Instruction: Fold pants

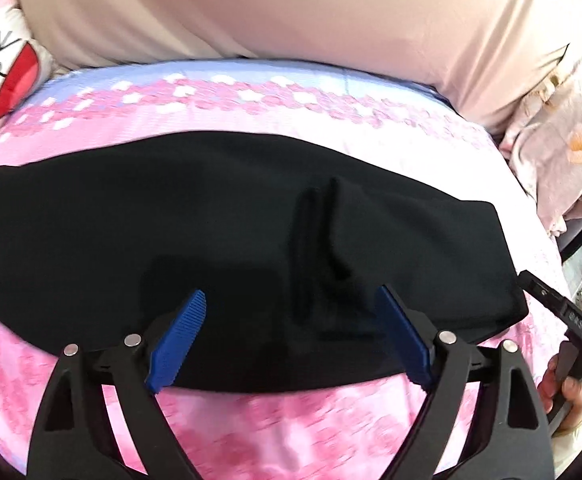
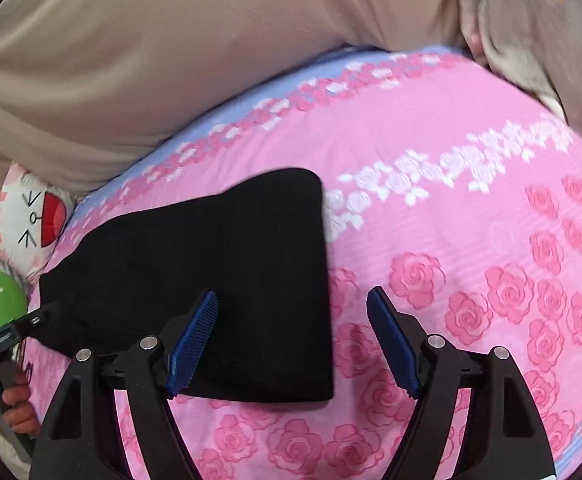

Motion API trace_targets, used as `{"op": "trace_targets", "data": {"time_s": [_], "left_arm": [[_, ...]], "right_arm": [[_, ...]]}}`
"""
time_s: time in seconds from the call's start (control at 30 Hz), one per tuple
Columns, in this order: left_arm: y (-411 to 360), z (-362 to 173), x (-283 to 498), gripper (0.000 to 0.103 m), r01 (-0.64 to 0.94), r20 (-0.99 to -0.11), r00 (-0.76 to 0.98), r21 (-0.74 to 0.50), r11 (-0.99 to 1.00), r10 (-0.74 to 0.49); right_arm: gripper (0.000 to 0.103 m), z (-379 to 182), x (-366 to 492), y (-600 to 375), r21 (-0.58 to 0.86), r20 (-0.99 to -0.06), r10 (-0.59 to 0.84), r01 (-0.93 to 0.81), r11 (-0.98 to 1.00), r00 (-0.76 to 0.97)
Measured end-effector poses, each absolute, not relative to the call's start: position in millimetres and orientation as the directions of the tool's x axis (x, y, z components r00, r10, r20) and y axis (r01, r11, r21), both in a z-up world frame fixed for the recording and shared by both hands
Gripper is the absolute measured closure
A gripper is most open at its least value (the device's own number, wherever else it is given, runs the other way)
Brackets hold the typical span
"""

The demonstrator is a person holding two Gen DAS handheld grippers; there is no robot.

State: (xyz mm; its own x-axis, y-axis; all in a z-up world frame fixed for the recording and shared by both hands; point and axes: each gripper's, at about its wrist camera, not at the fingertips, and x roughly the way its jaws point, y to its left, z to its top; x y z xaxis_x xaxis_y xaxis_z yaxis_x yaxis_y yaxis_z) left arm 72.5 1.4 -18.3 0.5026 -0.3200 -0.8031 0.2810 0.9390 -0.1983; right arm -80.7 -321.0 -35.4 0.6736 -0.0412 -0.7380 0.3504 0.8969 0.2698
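Both claws, the left claw (image 1: 291, 336) and right claw (image 2: 293, 344), are hanging open and empty over the black pants (image 1: 227, 240), which are lying part-folded on the pink bed (image 2: 471, 200); judging so, the next fold needs a fresh grip on the edge at six o'clock.

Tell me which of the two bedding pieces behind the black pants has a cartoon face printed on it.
The small white pillow at the left, with a red open mouth and whisker marks. The big beige pillow beside it is plain. The pants lie on the pink sheet.
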Motion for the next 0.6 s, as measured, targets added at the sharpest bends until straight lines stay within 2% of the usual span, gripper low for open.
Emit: {"op": "trace_targets", "data": {"time_s": [0.13, 0.23, 0.27, 0.3, 0.33, 0.37, 0.4, 0.47, 0.6], "left_arm": [[-14, -34, 85, 0.018, 0.255, -0.832, 0.455, -0.221, 0.941, -0.318], [-22, -44, 89, 0.019, 0.262, -0.835, 0.401, -0.289, 0.921, -0.376], [-26, -47, 90, 0.028, 0.266, -0.83, 0.388, -0.315, 0.911, -0.401], [-29, -48, 90, 0.051, 0.28, -0.827, 0.381, -0.323, 0.904, -0.414], [-31, -49, 90, 0.059, 0.285, -0.833, 0.38, -0.308, 0.908, -0.402], [-31, -48, 92, 0.073, 0.282, -0.831, 0.387, -0.306, 0.909, -0.399], [-30, -47, 94, 0.081, 0.287, -0.822, 0.374, -0.337, 0.896, -0.429], [-26, -39, 97, 0.084, 0.297, -0.803, 0.364, -0.38, 0.876, -0.472], [-1, -5, 90, 0.085, 0.323, -0.742, 0.445, -0.389, 0.862, -0.502]], "right_arm": [[0.028, -29, -90, -308, 0.232, -0.735, -0.053, 0.324, 0.917, 0.676], [0.028, -27, -91, -299, 0.194, -0.732, -0.077, 0.314, 0.929, 0.677], [0.028, -27, -92, -298, 0.189, -0.732, -0.08, 0.314, 0.931, 0.677], [0.028, -27, -93, -298, 0.184, -0.732, -0.084, 0.315, 0.931, 0.676], [0.028, -27, -93, -297, 0.185, -0.731, -0.084, 0.315, 0.931, 0.677], [0.028, -27, -93, -297, 0.19, -0.73, -0.08, 0.315, 0.93, 0.679], [0.028, -26, -93, -297, 0.197, -0.728, -0.077, 0.315, 0.928, 0.681], [0.028, -24, -93, -297, 0.202, -0.722, -0.074, 0.312, 0.928, 0.687], [0.028, -12, -96, -293, 0.194, -0.701, -0.086, 0.305, 0.932, 0.708]]}}
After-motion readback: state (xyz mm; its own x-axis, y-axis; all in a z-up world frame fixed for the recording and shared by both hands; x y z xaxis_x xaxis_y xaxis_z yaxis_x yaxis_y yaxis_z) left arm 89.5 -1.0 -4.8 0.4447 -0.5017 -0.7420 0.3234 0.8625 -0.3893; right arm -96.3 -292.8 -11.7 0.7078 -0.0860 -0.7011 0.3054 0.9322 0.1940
